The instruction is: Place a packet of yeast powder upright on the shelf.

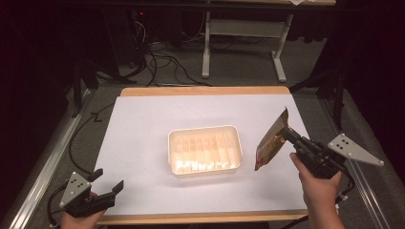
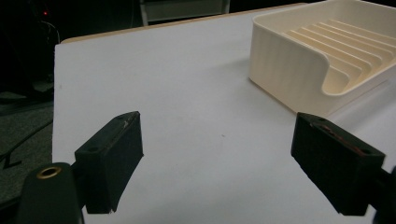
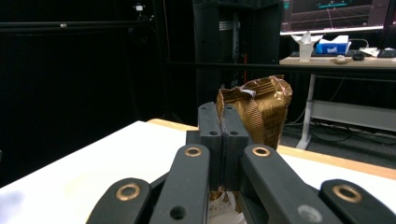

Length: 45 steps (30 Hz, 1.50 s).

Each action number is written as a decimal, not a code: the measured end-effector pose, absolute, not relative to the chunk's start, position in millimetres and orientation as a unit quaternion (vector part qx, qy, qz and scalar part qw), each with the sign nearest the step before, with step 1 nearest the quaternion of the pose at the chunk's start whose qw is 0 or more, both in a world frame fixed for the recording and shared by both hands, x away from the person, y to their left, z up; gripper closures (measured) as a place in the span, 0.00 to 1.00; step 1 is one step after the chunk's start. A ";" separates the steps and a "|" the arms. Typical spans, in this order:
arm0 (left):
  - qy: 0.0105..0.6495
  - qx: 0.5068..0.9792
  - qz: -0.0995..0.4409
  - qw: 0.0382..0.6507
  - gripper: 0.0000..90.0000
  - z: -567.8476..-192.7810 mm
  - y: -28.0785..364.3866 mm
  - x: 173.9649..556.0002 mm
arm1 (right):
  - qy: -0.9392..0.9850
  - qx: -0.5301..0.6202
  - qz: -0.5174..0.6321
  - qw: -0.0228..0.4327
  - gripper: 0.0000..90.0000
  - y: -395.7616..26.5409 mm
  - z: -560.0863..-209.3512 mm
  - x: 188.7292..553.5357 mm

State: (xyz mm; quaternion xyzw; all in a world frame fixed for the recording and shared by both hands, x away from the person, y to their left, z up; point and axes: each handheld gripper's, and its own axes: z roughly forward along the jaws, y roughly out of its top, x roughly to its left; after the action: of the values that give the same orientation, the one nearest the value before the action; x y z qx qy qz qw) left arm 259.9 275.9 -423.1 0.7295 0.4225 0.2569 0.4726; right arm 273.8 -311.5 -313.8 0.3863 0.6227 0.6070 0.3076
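We hold a gold packet [image 1: 271, 140] in the right tool [image 1: 288, 133], pinched at one edge so that it hangs in the air above the right side of the desk [image 1: 143, 143], just to the right of the cream tray [image 1: 204, 150]. In the right gripper view the jaws stand pressed together with the crinkled foil of the packet [image 3: 261, 109] rising beyond them, so the right tool [image 3: 223, 122] is clenched on the packet. The left tool [image 1: 109, 182] rests at the near left corner of the desk with its jaws wide apart and nothing between them; from the left gripper view we see the tray [image 2: 299, 60] off to the right, its ribbed floor bare.

The step in hand, as we judge it, is to carry the packet over the tray and lay it inside. To do that well we keep the grip firm, since the hold is only on a thin edge and the foil may slip or twist. We lift the low end of the packet clear of the tray's right wall before we move left, or it may catch the rim and push the light tray along the white sheet. If the tray starts to slide, the left tool can steady its near left corner. We lower the packet until it lies flat on the ribs, then let go.
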 end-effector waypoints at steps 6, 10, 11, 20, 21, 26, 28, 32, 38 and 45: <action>0.423 0.732 0.255 0.470 0.19 -424.0 275.4 260.7 | 0.624 0.370 0.612 0.314 1.00 -305.0 -300.5 274.0; 0.422 0.730 0.258 0.472 0.19 -422.5 275.6 259.3 | 0.631 0.361 0.611 0.314 1.00 -298.9 -292.8 274.3; 0.423 0.729 0.259 0.473 0.19 -422.3 276.0 259.2 | 0.632 0.359 0.610 0.315 1.00 -297.2 -290.4 274.3; 0.420 0.730 0.258 0.473 0.19 -422.0 276.2 259.7 | 0.639 0.337 0.615 0.316 1.00 -280.2 -270.1 276.1; 0.420 0.730 0.258 0.473 0.19 -421.9 276.3 259.5 | 0.639 0.334 0.616 0.315 1.00 -277.7 -268.5 276.5; 0.419 0.730 0.258 0.473 0.19 -421.4 276.3 259.2 | 0.643 0.324 0.622 0.308 1.00 -261.6 -263.7 279.3; 0.420 0.730 0.258 0.473 0.19 -421.4 276.7 259.4 | 0.646 0.317 0.624 0.303 1.00 -250.4 -264.4 282.0; 0.420 0.730 0.257 0.473 0.19 -421.8 277.5 259.9 | 0.649 0.312 0.628 0.295 1.00 -239.4 -266.7 285.8; 0.418 0.730 0.258 0.475 0.19 -421.3 277.2 259.7 | 0.662 0.302 0.624 0.283 1.00 -215.1 -272.4 294.5; 0.419 0.729 0.257 0.477 0.19 -421.1 277.9 259.6 | 0.672 0.291 0.626 0.268 1.00 -184.8 -280.5 305.3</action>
State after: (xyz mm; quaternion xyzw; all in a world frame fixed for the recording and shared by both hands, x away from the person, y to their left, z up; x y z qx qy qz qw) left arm 259.6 277.9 -421.1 0.7287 0.4191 0.2573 0.4765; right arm 305.3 -184.8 -280.5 0.2908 0.6717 0.6265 0.2679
